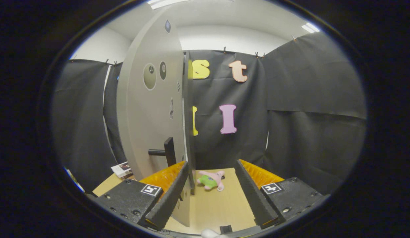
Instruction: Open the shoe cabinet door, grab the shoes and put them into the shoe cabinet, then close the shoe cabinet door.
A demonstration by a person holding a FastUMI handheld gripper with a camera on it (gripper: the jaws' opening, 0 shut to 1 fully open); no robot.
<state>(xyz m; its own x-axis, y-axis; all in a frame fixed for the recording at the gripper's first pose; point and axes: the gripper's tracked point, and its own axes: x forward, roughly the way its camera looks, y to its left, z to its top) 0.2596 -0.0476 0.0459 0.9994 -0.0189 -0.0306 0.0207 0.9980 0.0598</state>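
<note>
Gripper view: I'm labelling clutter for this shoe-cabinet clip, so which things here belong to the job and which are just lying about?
Job:
- grey cabinet door, seen nearly edge-on, its edge between the fingers
- black bar handle on that door
- gripper, fingers apart

Lying about:
- pink and green plush toy on the light wooden table, beyond the fingers
- printed booklet left of the door

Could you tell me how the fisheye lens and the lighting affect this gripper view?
In the gripper view, the cabinet door bows into a curve; ceiling lights glare brightly above; the plush toy on the table stays sharp; the open gripper has fingers looming large beside the door's edge.
</note>
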